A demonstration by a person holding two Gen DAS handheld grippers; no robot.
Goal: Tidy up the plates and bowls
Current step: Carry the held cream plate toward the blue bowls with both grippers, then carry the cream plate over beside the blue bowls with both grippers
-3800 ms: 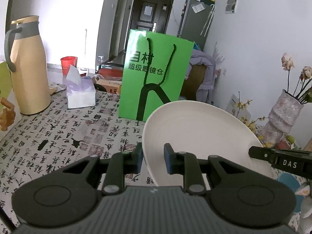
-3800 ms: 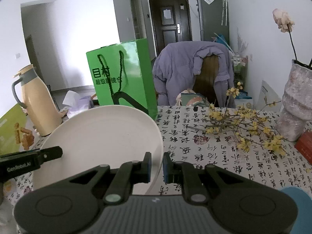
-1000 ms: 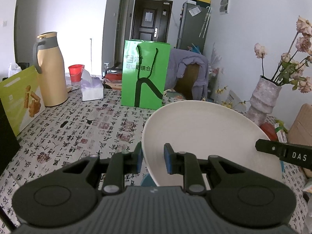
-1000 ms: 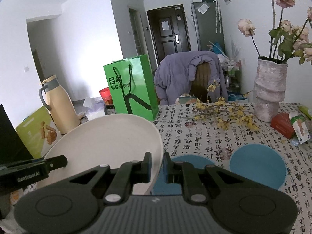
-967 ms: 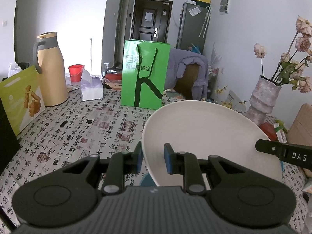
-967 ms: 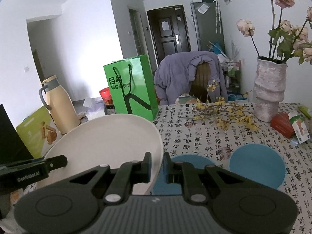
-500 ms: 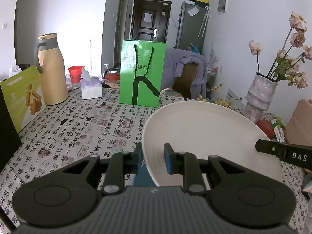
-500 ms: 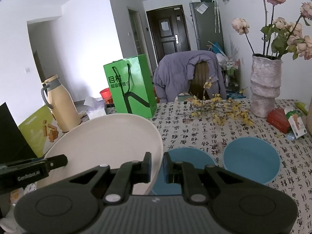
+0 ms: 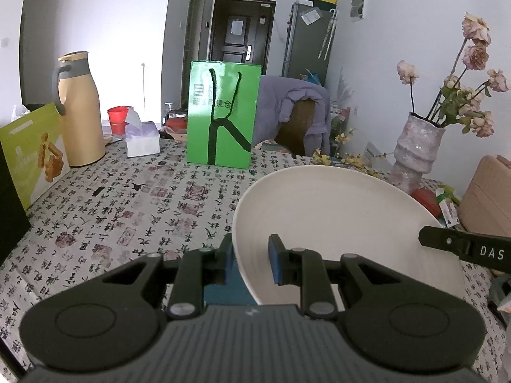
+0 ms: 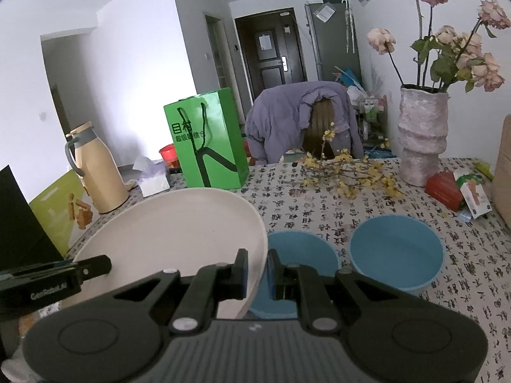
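Above the patterned table [image 10: 319, 210], mid-carry: cream plate [image 10: 172, 236] held up off the cloth, tilted, gripped at both edges. Left gripper [image 9: 250, 258] clamped on plate's left rim, right gripper [image 10: 257, 271] clenched tight on the opposite rim. Two blue bowls side by side on the cloth ahead of right gripper: near blue bowl [image 10: 303, 252] partly hidden behind plate edge and fingers, far blue bowl [image 10: 396, 252] just beside it, apart from vase [image 10: 421, 137]. Green bag [image 9: 222, 115], thermos [image 9: 81, 108] and tissue box [image 9: 142, 138] well behind, out of the way. Step judged as transport of plate toward a stacking spot. Next move likely needs levelling the plate, lowering with both hands matched, placing clear of bowl rims, then releasing both grips together. Risk: uneven release tips plate onto near bowl
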